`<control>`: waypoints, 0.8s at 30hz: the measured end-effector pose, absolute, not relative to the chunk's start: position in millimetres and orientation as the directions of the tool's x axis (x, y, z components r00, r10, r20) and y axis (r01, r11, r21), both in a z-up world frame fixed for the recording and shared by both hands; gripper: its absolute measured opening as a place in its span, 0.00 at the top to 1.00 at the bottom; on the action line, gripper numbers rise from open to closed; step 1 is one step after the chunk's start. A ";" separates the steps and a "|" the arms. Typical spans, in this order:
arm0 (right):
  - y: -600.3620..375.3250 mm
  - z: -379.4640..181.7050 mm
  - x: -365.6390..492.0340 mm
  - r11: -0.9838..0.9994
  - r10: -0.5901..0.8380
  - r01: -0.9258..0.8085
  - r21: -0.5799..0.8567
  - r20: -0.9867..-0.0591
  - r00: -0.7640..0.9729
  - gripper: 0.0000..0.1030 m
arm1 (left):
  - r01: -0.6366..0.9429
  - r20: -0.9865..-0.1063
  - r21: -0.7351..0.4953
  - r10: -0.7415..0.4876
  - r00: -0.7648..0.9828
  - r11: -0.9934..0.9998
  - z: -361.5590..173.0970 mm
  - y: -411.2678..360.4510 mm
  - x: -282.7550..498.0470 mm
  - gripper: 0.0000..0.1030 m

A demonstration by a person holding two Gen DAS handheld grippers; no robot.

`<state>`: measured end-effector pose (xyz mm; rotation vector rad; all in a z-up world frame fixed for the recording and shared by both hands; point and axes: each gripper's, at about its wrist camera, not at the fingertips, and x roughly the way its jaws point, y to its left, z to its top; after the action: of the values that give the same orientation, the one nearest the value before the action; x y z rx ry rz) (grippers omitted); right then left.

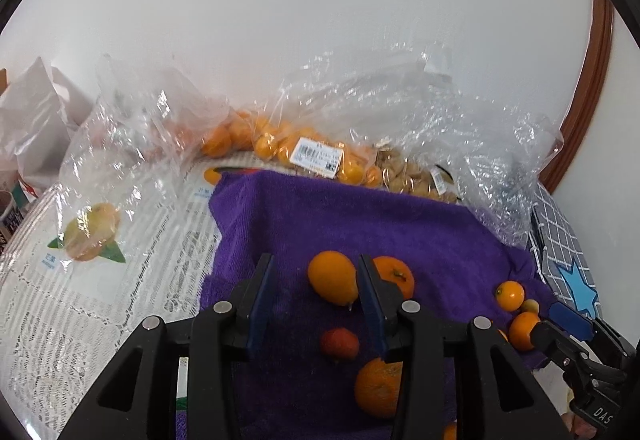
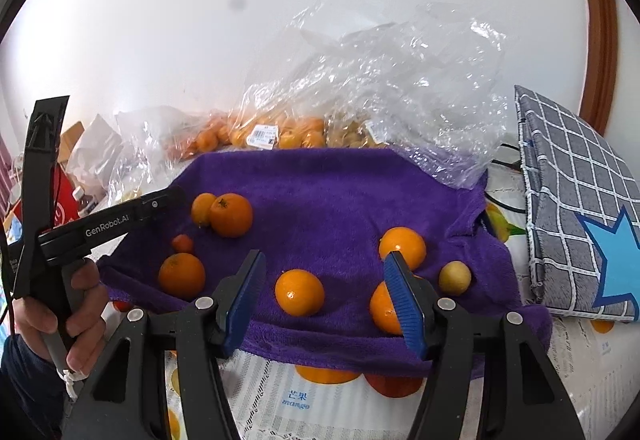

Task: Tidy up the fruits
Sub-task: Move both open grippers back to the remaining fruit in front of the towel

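Observation:
Several oranges lie loose on a purple towel (image 2: 332, 192). In the right wrist view one orange (image 2: 299, 292) sits just ahead of my open, empty right gripper (image 2: 326, 276); another orange (image 2: 385, 308) is partly behind its right finger, and a small yellow fruit (image 2: 455, 277) lies to the right. My left gripper (image 1: 316, 280) is open and empty above the towel (image 1: 360, 216). An oval orange (image 1: 332, 277) lies by its right finger, a small red fruit (image 1: 339, 343) below it. The left gripper also shows in the right wrist view (image 2: 176, 196), next to two touching oranges (image 2: 231, 215).
Clear plastic bags of small oranges (image 1: 280, 144) and brown fruit (image 1: 412, 176) lie behind the towel, with crumpled plastic (image 2: 400, 88) over them. A grey checked cushion with a blue star (image 2: 580, 208) stands at the right. A fruit-printed lace tablecloth (image 1: 80, 280) covers the table.

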<state>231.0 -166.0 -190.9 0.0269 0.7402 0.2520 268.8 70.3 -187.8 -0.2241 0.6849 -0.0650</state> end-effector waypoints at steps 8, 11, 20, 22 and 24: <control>-178.0 -184.8 215.0 0.976 0.216 -0.180 0.123 -0.652 0.727 0.41 | 0.002 -0.596 -0.267 -0.167 0.785 0.964 -183.1 73.0 257.1 0.62; -179.9 -182.8 201.6 0.979 0.203 -0.168 0.118 -0.673 0.711 0.41 | 0.027 -0.598 -0.276 -0.194 0.778 0.961 -182.5 68.5 253.1 0.62; -169.9 -178.5 157.1 0.974 0.224 -0.180 0.139 -0.721 0.656 0.41 | 0.011 -0.599 -0.280 -0.183 0.780 0.960 -181.9 77.3 234.9 0.62; -166.2 -178.4 149.0 0.975 0.219 -0.178 0.134 -0.726 0.652 0.40 | 0.012 -0.597 -0.275 -0.181 0.782 0.961 -180.9 82.2 225.5 0.62; -162.6 -178.1 141.6 0.976 0.214 -0.177 0.129 -0.732 0.647 0.40 | 0.012 -0.593 -0.267 -0.174 0.786 0.964 -179.5 86.0 217.3 0.62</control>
<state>141.6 -162.6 -178.1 0.0475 0.8388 0.2226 217.3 86.0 -179.5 -0.2558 0.6600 -0.1012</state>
